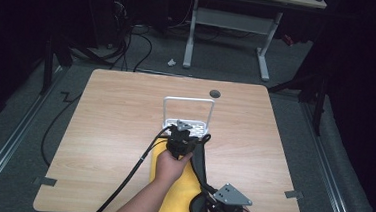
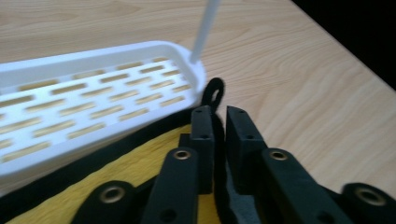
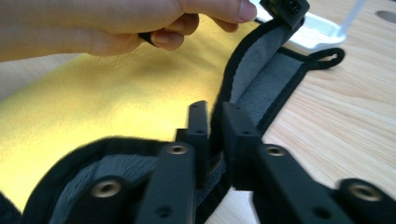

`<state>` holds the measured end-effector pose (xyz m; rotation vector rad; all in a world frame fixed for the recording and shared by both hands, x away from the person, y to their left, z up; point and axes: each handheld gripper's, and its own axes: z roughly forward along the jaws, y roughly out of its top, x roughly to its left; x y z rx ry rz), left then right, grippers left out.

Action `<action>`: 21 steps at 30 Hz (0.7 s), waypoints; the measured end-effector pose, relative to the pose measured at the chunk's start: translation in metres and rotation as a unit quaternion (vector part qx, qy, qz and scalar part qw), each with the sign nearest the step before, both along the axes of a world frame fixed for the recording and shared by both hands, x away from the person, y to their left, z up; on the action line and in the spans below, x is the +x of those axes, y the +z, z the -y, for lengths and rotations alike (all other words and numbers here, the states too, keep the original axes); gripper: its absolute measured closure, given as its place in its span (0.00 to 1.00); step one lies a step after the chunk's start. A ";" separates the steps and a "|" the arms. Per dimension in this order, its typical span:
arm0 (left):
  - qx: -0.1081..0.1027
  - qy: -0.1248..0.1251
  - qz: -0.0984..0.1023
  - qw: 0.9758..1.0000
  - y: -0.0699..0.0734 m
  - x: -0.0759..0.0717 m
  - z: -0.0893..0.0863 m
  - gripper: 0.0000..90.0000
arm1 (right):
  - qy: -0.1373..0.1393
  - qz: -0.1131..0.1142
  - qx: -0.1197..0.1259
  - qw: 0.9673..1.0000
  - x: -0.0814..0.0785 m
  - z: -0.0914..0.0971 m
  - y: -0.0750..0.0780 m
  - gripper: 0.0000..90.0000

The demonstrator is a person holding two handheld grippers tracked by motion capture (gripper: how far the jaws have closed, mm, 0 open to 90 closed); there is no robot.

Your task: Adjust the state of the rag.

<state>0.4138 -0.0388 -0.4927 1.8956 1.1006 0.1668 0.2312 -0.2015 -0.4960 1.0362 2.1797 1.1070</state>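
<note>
On the light wooden table [image 1: 124, 131] lay a yellow cloth mat with black edging and a grey underside [image 1: 177, 195], running from the near edge at 6 o'clock up toward the table's centre. Its right-hand border was folded up and over, showing the grey backing [image 3: 261, 88]. A white slotted plastic tray with a tall wire-like handle [image 1: 188, 106] stood just past centre toward 12 o'clock, and the mat's far end touched or slightly overlapped the tray's near rim. The left gripper [image 1: 183, 138] sat at the mat's far corner, held by the left hand [image 1: 169, 165]; in the left gripper view its black jaws stood a narrow gap apart with the mat's black edge [image 2: 217, 154] running between them. Whether the pads still pressed the fabric could not be told. A small black hanging loop [image 2: 214, 93] on the mat's corner lay just beyond the jaw tips, at about 12 o'clock from them, against the tray's corner. The right gripper [image 1: 219, 208] was near the table edge at 5 o'clock, on the mat's raised right border; in the right gripper view its jaws likewise stood slightly apart with the folded black edge [image 3: 215, 140] between them, pressure uncertain. A dark round hole [image 1: 215, 94] marked the table at 1 o'clock from the tray.
</note>
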 end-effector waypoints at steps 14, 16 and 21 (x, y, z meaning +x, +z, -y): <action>-0.007 -0.008 0.004 1.000 0.001 -0.016 -0.023 0.62 | -0.013 -0.011 -0.001 1.000 0.005 0.002 -0.009 0.74; -0.001 -0.009 0.007 1.000 0.001 -0.021 -0.034 0.63 | -0.014 -0.015 -0.007 1.000 0.006 0.001 -0.011 0.73; 0.029 -0.022 0.016 0.999 -0.003 -0.041 -0.073 0.62 | -0.017 -0.022 -0.013 1.000 0.010 0.002 -0.017 0.70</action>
